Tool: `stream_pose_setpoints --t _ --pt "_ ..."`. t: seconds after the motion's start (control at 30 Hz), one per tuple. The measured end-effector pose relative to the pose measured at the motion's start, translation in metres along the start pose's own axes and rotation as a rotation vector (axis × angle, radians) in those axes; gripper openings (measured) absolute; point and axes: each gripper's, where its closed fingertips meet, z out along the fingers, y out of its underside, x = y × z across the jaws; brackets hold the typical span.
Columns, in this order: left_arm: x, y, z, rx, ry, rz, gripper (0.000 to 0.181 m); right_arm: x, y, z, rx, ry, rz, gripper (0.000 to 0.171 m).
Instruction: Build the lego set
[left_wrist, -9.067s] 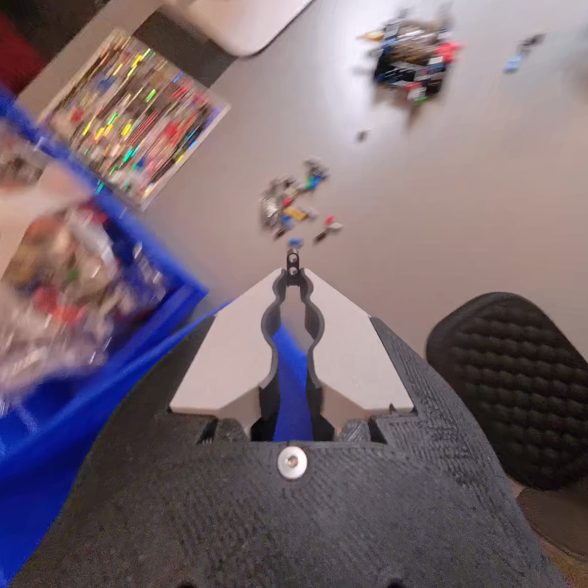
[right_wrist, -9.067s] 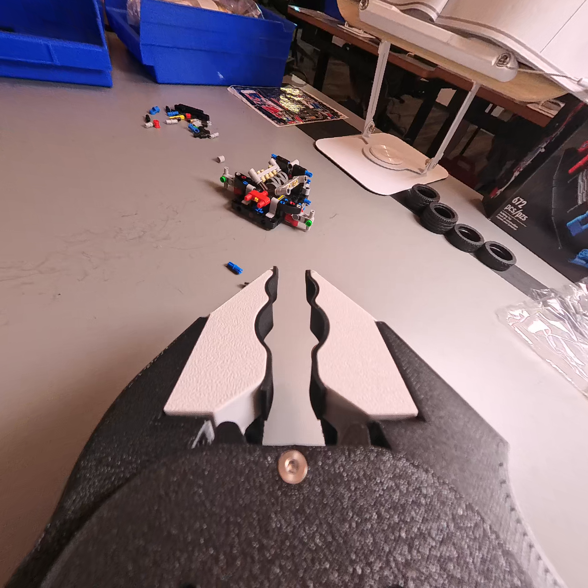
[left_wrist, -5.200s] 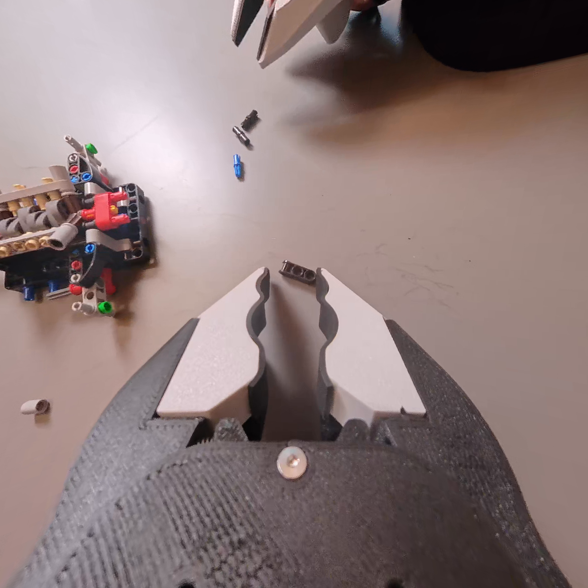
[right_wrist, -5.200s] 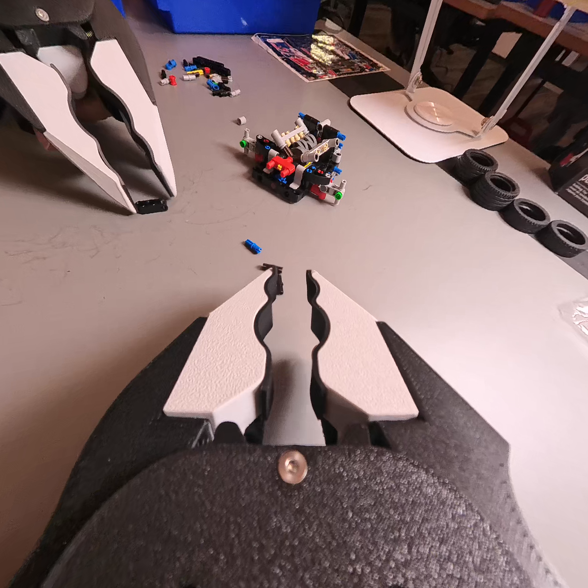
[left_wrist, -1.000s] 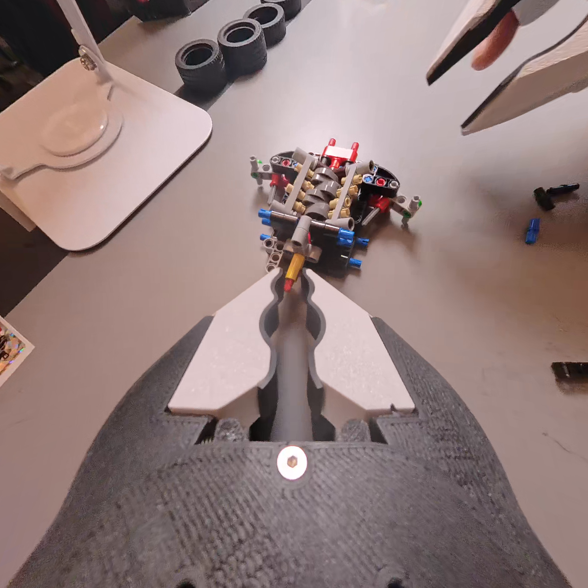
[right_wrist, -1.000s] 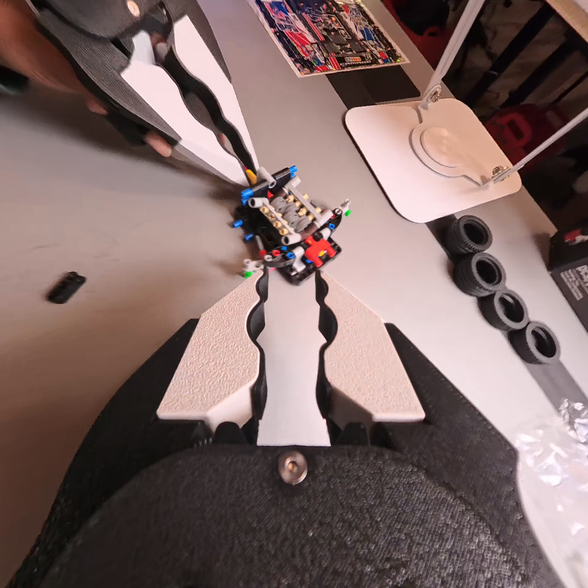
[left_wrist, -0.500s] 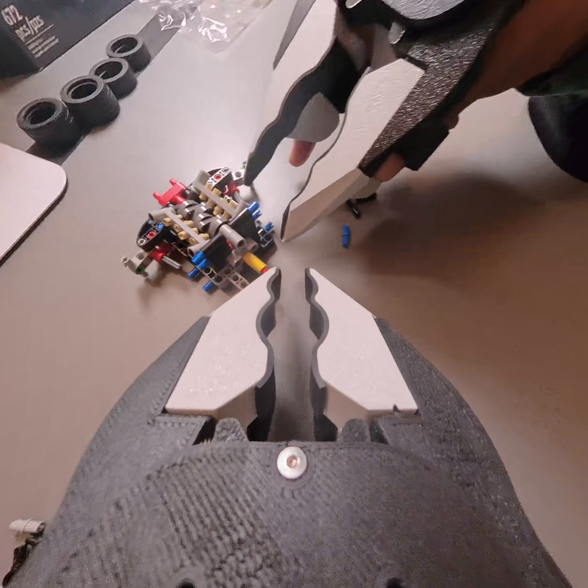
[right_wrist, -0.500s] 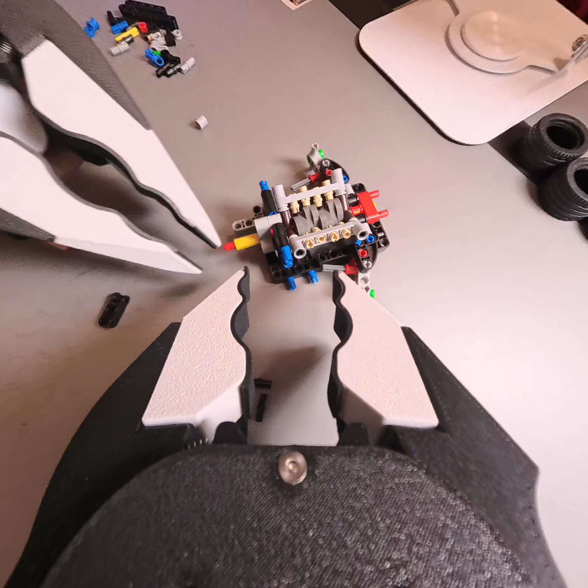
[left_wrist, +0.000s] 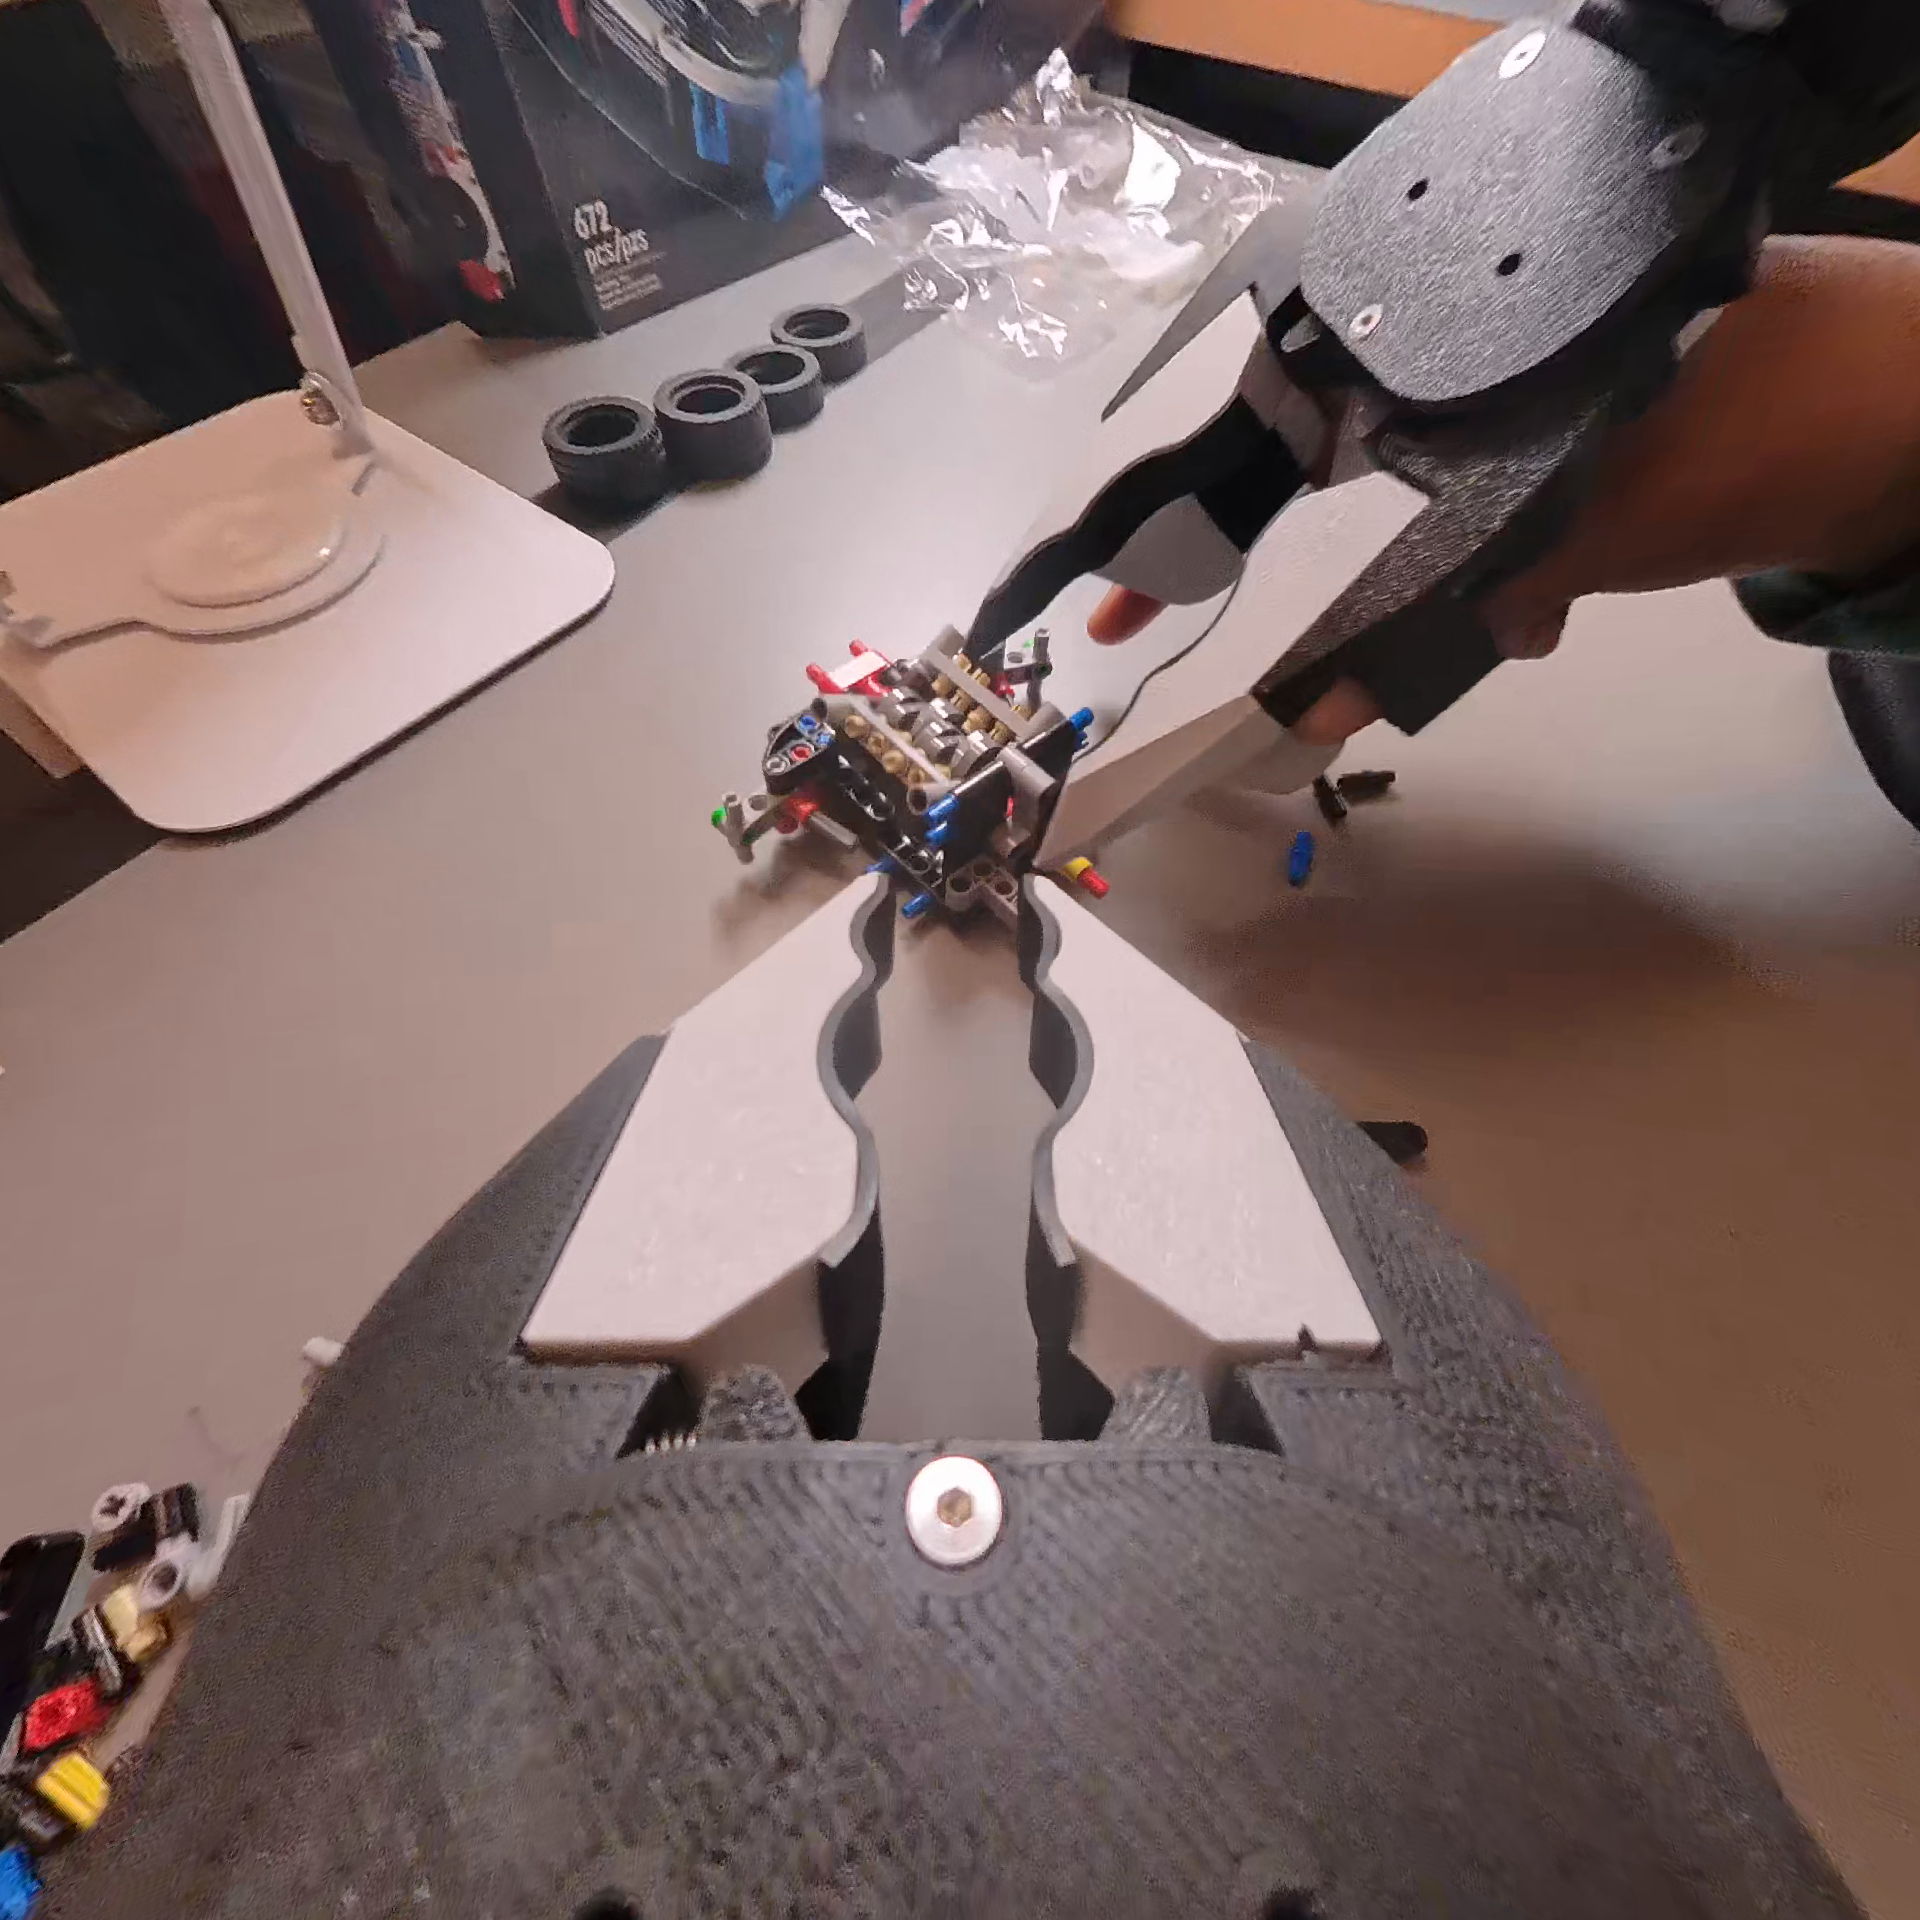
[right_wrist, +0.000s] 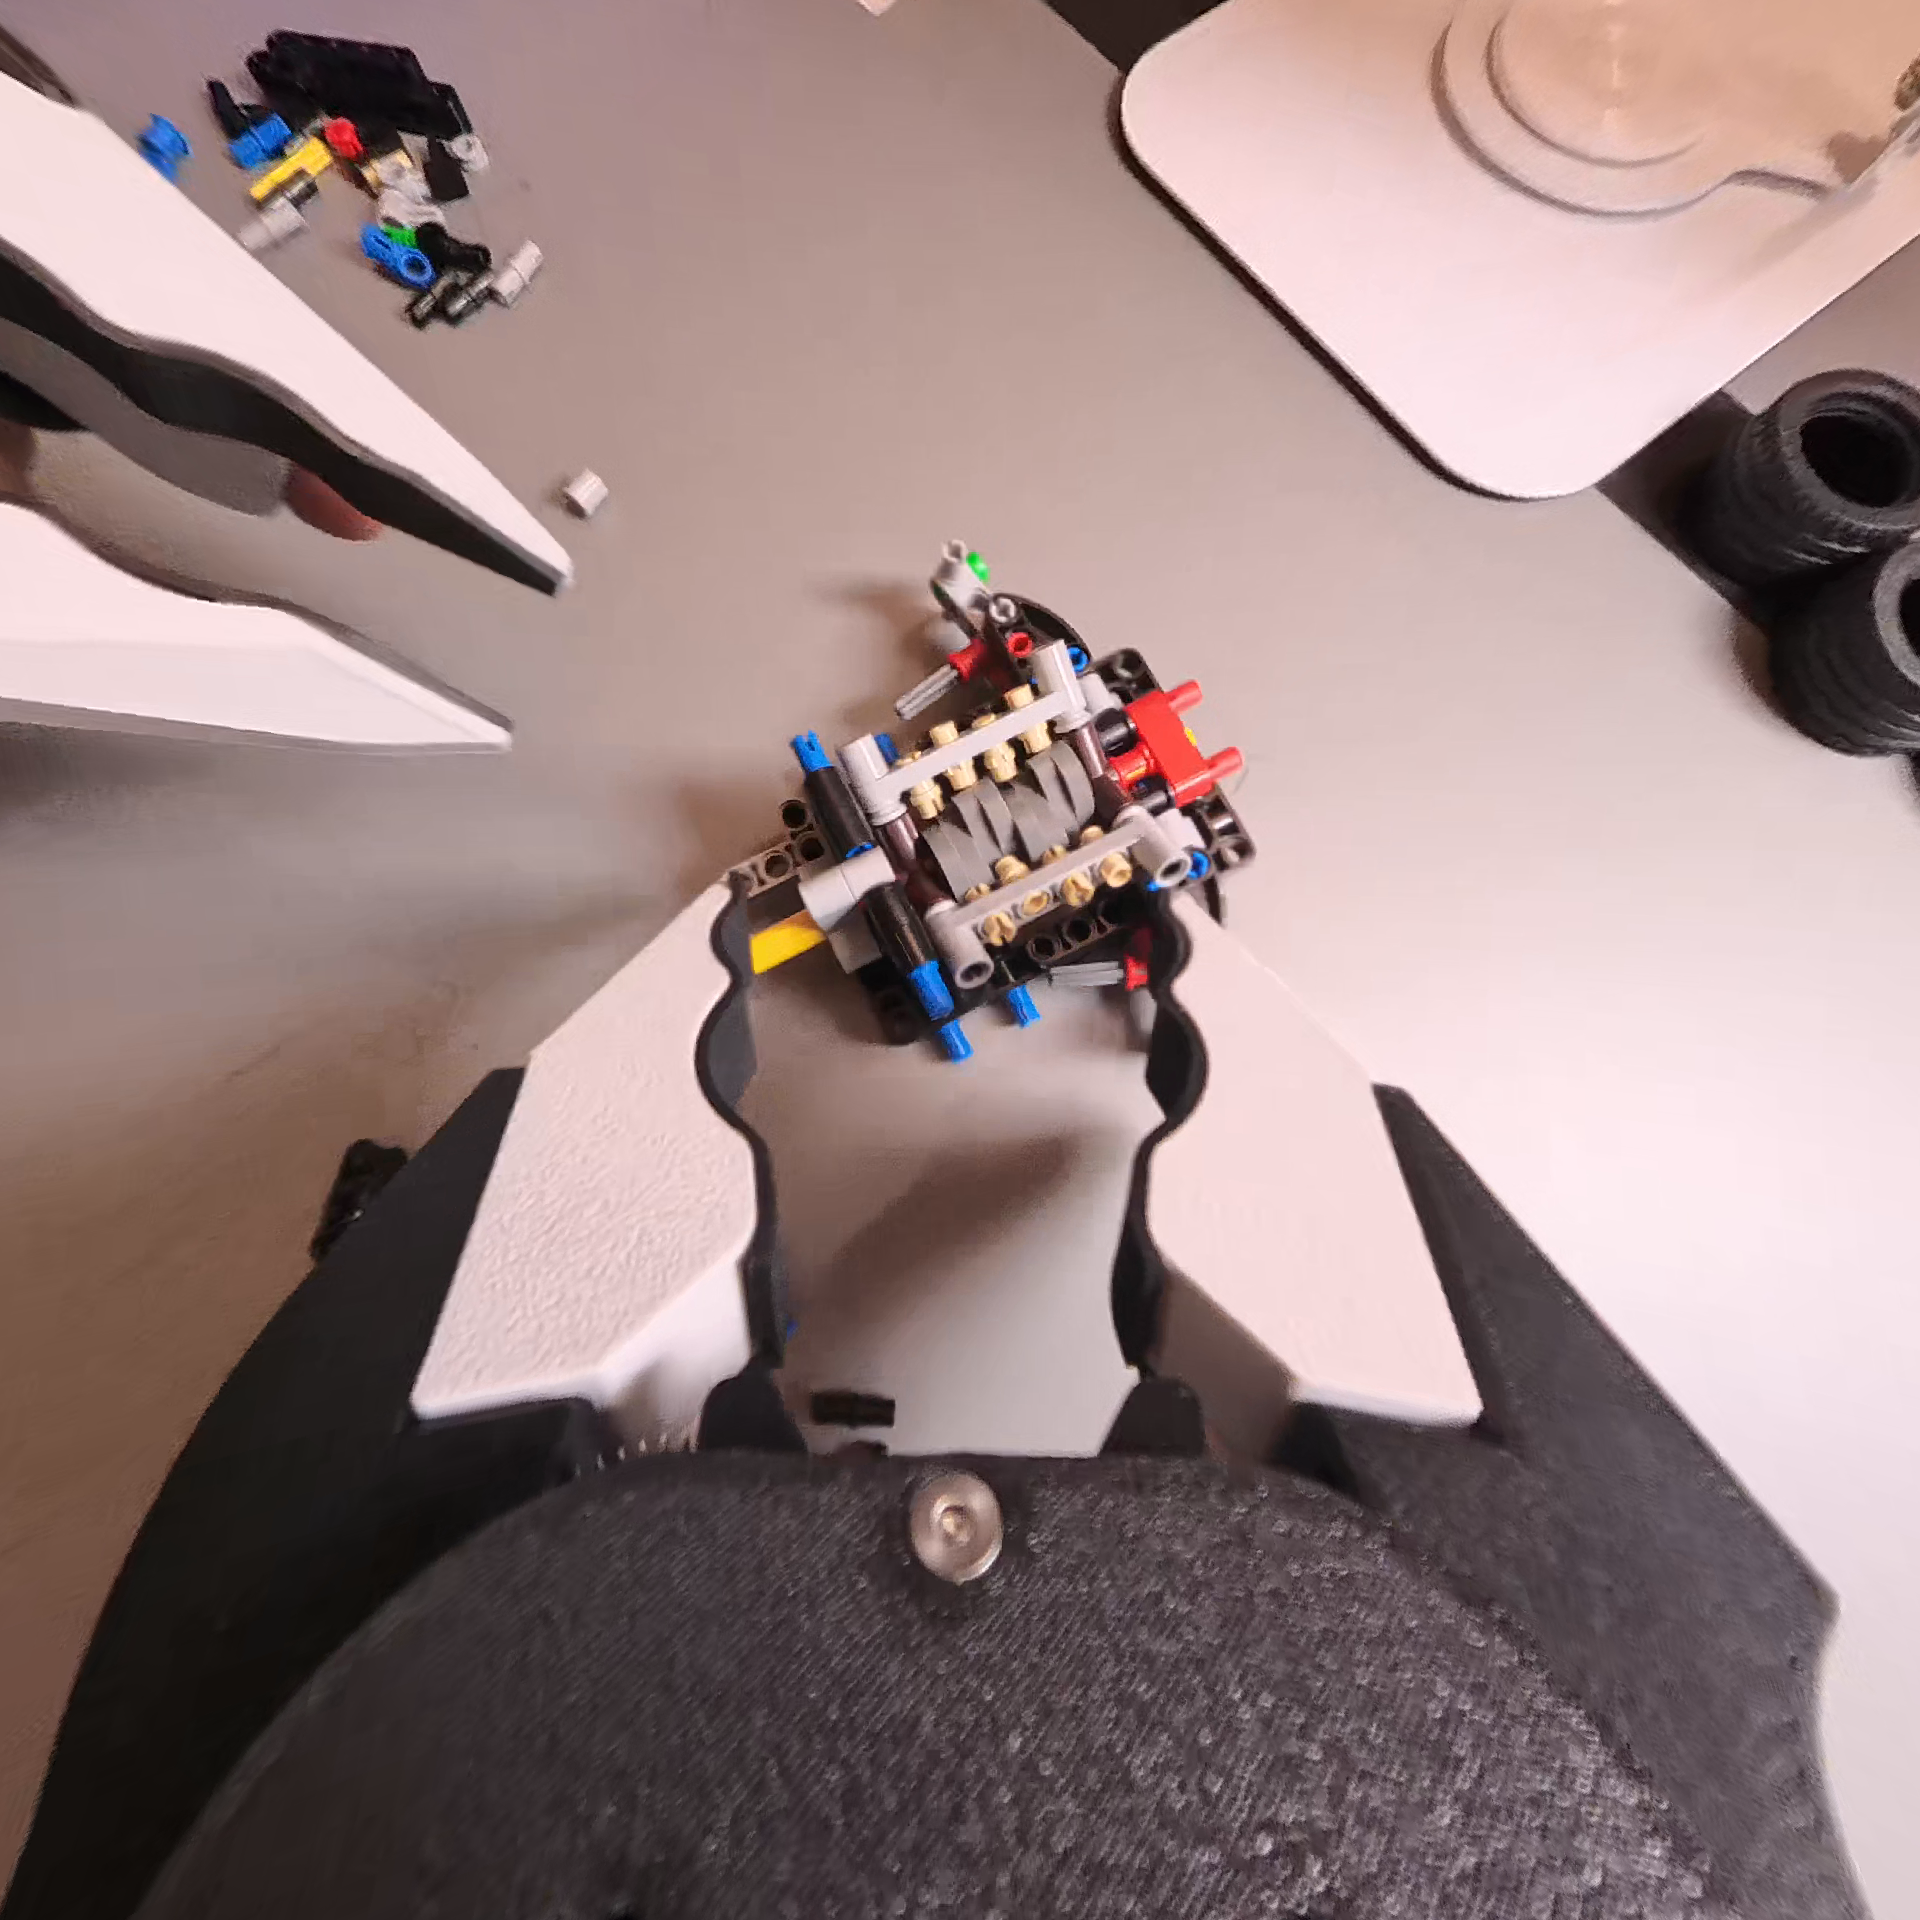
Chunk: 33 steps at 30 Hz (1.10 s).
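The partly built lego assembly (right_wrist: 1018, 831), grey, black, tan and red with blue pins, lies on the grey table (right_wrist: 1455, 1039). My right gripper (right_wrist: 951, 909) is open wide, a fingertip at each side of the assembly's near part, one in front of its yellow axle (right_wrist: 784, 945). In the left wrist view the right gripper (left_wrist: 1013, 738) straddles the assembly (left_wrist: 914, 748) from the upper right. My left gripper (left_wrist: 956, 899) is open and empty, tips just short of the assembly's near end. It shows at the upper left of the right wrist view (right_wrist: 535, 660).
A white lamp base (left_wrist: 260, 623) stands at the left, with several black tyres (left_wrist: 707, 416), a black box (left_wrist: 623, 156) and a clear plastic bag (left_wrist: 1039, 208) behind. A pile of loose pieces (right_wrist: 353, 177) lies beyond the left gripper. A blue pin (left_wrist: 1299, 857) and black pins (left_wrist: 1351, 784) lie to the right.
A second ago my left gripper was shut on the yellow axle's end; it let go and drew back. My right gripper opened wider and came down around the assembly, which has turned.
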Motion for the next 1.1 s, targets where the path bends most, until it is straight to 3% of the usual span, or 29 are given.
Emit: stream_pose_setpoints --t 0.03,0.13,0.2,0.47,0.73,0.87,1.1 --pt "0.000 -0.001 -0.004 0.015 -0.008 -0.011 0.023 0.002 -0.001 0.002 -0.004 0.005 -0.022 0.067" --pt "0.002 0.000 -0.015 0.044 -0.030 -0.023 0.023 0.000 -0.004 0.005 -0.031 -0.037 -0.110 0.065" --pt "0.004 0.007 -0.019 0.040 -0.036 -0.020 0.023 -0.004 -0.007 0.007 -0.028 -0.083 -0.167 0.053" --pt "0.011 0.030 -0.013 -0.029 -0.011 0.008 0.023 -0.004 -0.013 0.012 0.013 -0.125 -0.194 0.053" --pt "0.018 0.025 -0.014 -0.006 0.000 0.052 0.025 -0.009 -0.017 -0.051 0.190 -0.124 -0.180 0.059" --pt "0.026 0.021 -0.016 0.013 0.037 0.045 0.027 -0.010 0.008 -0.082 0.226 -0.118 -0.162 0.056" --pt "0.041 0.022 -0.015 0.008 0.088 0.087 0.029 -0.014 0.066 -0.084 0.188 -0.174 -0.155 0.027"
